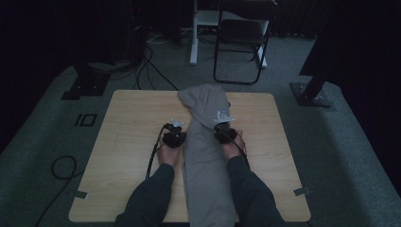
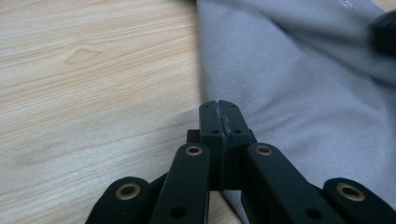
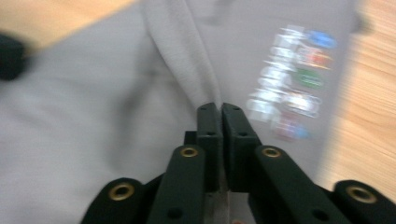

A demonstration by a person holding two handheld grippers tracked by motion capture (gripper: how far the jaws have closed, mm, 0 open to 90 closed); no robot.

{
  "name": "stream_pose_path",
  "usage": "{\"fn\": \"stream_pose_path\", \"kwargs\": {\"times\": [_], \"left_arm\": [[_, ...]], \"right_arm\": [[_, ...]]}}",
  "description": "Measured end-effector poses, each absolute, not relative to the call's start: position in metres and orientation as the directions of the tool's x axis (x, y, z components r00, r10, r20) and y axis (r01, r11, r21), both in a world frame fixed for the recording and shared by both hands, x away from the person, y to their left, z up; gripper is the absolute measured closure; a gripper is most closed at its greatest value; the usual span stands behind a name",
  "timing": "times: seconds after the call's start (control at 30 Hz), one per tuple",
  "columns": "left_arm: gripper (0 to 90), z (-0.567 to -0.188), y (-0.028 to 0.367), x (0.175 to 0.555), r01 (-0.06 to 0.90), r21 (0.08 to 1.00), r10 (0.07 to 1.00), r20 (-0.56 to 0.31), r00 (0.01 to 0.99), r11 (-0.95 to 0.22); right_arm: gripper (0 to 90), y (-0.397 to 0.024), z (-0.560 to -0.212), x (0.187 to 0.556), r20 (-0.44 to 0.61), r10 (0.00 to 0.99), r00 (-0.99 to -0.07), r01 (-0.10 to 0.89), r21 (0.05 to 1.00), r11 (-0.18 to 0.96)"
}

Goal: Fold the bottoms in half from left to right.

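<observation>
Two grippers, left [image 1: 174, 138] and right [image 1: 224, 132], both with jaws together, nothing pinched. Your garment [image 1: 206, 142] at frame centre looks soft, light, floppy. Pinch a folded edge, not flat cloth.

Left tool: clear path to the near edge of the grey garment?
Probably yes. The left tool, jaws shut, sits at the grey garment edge on the bare table; nothing lies between them.

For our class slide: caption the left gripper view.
Shut tongs at the edge of a grey garment on a wooden table.
</observation>
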State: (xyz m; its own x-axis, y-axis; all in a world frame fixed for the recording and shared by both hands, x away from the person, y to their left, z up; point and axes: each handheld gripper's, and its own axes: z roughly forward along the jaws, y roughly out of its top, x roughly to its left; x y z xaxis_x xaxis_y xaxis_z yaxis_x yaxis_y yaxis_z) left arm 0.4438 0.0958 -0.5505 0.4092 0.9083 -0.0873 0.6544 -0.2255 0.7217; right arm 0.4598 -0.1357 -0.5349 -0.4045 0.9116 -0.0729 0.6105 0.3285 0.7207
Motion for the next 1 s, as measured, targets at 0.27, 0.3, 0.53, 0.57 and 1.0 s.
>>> {"fn": "stream_pose_path", "kwargs": {"times": [0.27, 0.3, 0.53, 0.57, 1.0], "left_arm": [[90.0, -0.551, 0.102, 0.442, 0.652, 0.726, 0.916, -0.075, 0.394, -0.221], [90.0, -0.551, 0.104, 0.441, 0.653, 0.725, 0.916, -0.076, 0.393, -0.22], [90.0, -0.551, 0.12, 0.423, 0.651, 0.726, 0.916, -0.076, 0.395, -0.221], [90.0, -0.551, 0.124, 0.417, 0.651, 0.726, 0.916, -0.075, 0.395, -0.221], [88.3, -0.55, 0.146, 0.346, 0.654, 0.717, 0.888, -0.11, 0.447, -0.24]], "right_arm": [[89.7, -0.179, -0.548, 0.462, -0.002, 0.938, -0.347, 0.655, 0.715, 0.244], [89.7, -0.179, -0.548, 0.461, -0.003, 0.938, -0.348, 0.654, 0.716, 0.245], [86.5, -0.173, -0.548, 0.448, -0.007, 0.92, -0.391, 0.641, 0.716, 0.277], [86.0, -0.172, -0.548, 0.445, -0.002, 0.916, -0.401, 0.639, 0.716, 0.281], [80.9, -0.162, -0.546, 0.383, 0.015, 0.846, -0.533, 0.614, 0.695, 0.374]]}}
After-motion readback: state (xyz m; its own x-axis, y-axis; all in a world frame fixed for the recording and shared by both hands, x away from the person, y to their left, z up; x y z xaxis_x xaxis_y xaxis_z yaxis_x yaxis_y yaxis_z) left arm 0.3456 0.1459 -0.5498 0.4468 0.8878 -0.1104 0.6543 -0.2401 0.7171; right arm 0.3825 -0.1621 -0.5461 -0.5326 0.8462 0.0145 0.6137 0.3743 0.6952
